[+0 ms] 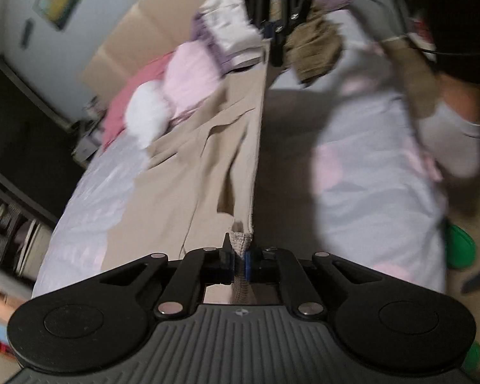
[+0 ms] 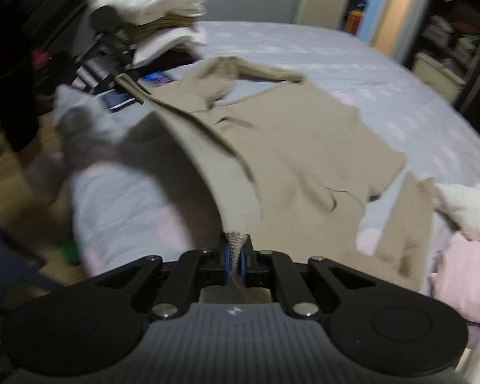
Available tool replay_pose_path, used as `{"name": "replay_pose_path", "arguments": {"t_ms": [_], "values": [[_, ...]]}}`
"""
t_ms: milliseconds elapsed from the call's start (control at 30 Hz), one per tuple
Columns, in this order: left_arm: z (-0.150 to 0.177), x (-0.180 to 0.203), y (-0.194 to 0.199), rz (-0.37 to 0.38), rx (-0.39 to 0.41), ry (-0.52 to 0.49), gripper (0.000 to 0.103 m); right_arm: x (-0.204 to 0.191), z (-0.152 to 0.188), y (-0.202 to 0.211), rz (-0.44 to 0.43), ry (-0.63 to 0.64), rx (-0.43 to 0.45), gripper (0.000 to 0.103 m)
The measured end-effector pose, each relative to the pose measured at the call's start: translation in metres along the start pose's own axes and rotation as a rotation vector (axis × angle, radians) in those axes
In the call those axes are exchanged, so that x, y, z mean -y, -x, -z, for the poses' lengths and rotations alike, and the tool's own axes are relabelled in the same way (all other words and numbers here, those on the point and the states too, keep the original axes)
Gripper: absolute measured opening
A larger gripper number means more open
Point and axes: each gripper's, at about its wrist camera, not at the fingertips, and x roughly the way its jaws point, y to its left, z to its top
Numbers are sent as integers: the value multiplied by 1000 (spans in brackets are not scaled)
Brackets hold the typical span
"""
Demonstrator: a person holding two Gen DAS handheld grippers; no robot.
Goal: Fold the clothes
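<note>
A beige garment (image 1: 208,160) (image 2: 304,147) is stretched taut between both grippers above a bed. My left gripper (image 1: 239,257) is shut on a ribbed corner of the garment's edge. My right gripper (image 2: 236,260) is shut on the opposite ribbed corner. Each gripper shows in the other's view: the right gripper (image 1: 276,36) at the top of the left wrist view, the left gripper (image 2: 120,76) at the upper left of the right wrist view. The rest of the garment drapes down onto the bed. Both views are motion-blurred.
The bed (image 1: 368,192) (image 2: 352,57) has a pale lilac cover. Pink and white clothes (image 1: 176,89) (image 2: 464,246) lie heaped beside the garment. A stack of folded clothes (image 2: 163,16) sits at the bed's far corner. A person's white sleeve (image 1: 451,140) is at the right.
</note>
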Motion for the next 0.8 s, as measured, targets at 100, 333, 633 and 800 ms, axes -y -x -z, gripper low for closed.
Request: {"name": "replay_pose_path", "arguments": {"t_ms": [100,333,633,800], "values": [[-5,-11,18,142,12,14,3,-8,4,-4,-71,31,-57,7],[2,36,-26,259,-114,-70,5,-36,27,-57,-115,113,-234,7],[5,23,-12,328,-191,-22,20,-21,29,-60,-212,8,-270,42],[7,-27,11,307,-181,159,32,21,8,-39,-169,-209,-101,43]]}}
